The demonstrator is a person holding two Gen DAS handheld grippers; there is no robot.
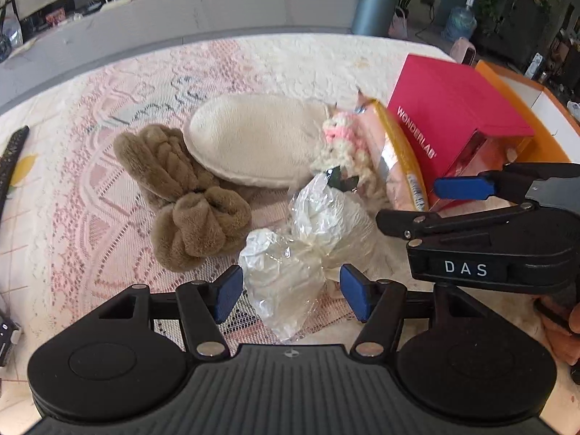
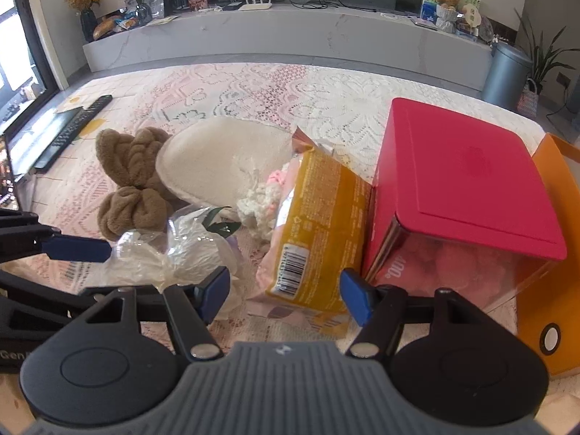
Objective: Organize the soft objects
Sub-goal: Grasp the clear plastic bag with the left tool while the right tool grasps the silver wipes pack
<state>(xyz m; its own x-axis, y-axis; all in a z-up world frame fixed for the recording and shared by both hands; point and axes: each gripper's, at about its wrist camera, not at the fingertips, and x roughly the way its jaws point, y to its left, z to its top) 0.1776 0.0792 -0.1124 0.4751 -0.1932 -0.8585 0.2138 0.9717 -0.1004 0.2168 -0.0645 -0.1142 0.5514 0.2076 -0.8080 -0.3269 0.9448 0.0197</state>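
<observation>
- Cushion (image 1: 250, 137), cream and oval, lies ahead of both tongs; its right end is hidden behind a crochet toy (image 1: 344, 141).
- Red box (image 2: 460, 181) sits right of the right tongs (image 2: 286, 295); contents blurred.
- Yellow packet (image 2: 315, 224) leans on it, between the spread right fingers.
- Brown scrunchie (image 1: 185, 195) touches the cushion's left.
- Plastic bag (image 1: 290, 272) lies between the spread left tongs (image 1: 291, 295); contents unclear.

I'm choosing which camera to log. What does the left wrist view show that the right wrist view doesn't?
Only left: the WONDERLAB lettering on the red box, and the right gripper from the side.
Only right: the orange box, barcode on the yellow packet, and the keyboard.
Both: brown plush, cream pad, plastic bag, red box, both grippers open.
</observation>
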